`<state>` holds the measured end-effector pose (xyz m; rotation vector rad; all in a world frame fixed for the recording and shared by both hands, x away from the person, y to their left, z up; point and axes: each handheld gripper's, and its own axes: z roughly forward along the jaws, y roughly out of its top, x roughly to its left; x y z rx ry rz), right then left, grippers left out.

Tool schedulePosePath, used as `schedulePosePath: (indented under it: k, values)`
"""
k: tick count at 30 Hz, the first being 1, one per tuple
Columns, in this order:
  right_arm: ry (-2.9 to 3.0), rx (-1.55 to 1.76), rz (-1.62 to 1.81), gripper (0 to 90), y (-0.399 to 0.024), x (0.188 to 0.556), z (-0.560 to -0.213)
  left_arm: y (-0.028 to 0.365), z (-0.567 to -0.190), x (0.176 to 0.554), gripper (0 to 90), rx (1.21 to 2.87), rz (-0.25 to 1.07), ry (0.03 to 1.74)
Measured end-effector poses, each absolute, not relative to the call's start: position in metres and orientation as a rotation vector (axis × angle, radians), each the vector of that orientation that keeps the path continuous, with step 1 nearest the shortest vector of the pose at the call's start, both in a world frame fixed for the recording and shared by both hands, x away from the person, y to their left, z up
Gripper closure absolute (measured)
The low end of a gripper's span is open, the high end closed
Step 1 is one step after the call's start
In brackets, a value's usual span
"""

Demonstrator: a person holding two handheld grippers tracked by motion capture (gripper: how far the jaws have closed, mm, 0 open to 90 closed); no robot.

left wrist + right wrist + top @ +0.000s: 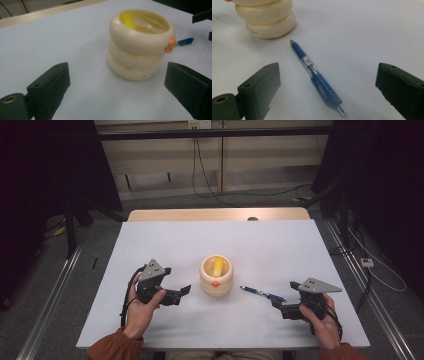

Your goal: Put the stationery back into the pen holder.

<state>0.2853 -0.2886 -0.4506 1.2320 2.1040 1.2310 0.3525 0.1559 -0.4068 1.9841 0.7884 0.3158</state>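
In the right gripper view the two black jaws stand wide apart at the lower corners of the frame, with nothing between their pads. The blue pen (317,77) lies flat on the white table (367,37) in the gap ahead of them, running from its tip at upper centre down to its clip end near the bottom middle. It touches neither jaw. Past the tip, at the upper left, sits the cream ringed holder (268,20), near the pen but apart from it.

In the left gripper view the jaws are just as wide and empty, and the holder stands upright at centre right of the frame, with a yellow item (127,20) leaning inside it; what that item is I cannot tell for sure.

From the high view, the left gripper (184,290) rests at lower left of the table, the right gripper (276,303) at lower right, the holder in the middle and the pen between holder and right gripper.

My reading is that the work has barely begun: the pen is lined up for a grasp but not gripped. Closing on it, lifting it and standing it in the holder all appear left to do.
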Motion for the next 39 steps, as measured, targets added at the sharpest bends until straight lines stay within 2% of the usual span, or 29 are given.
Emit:
schedulePosePath:
  k: [7,11,14,21,26,33,39]
  values:
    - [2.098,1.226,1.239,5.3,-0.287,0.287,-0.448,0.173,-0.411,0.342,6.7,1.994,0.343,0.824]
    - [2.114,1.225,1.243,5.4,-0.286,0.289,-0.447,0.18,-0.415,0.338,6.7,1.97,0.308,0.847]
    - [2.09,1.245,1.225,5.2,-0.286,0.29,-0.444,0.181,-0.42,0.331,6.6,1.97,0.338,0.848]
    - [2.076,1.246,1.255,4.9,-0.288,0.293,-0.44,0.183,-0.432,0.318,6.6,1.978,0.309,0.822]
    - [2.124,1.222,1.244,4.8,-0.282,0.302,-0.436,0.186,-0.434,0.316,6.6,1.938,0.301,0.835]
    - [2.222,1.183,1.225,5.0,-0.273,0.321,-0.427,0.187,-0.438,0.315,6.6,1.975,0.366,0.814]
    - [2.285,1.161,1.181,5.1,-0.265,0.335,-0.418,0.186,-0.439,0.315,6.6,1.977,0.342,0.811]
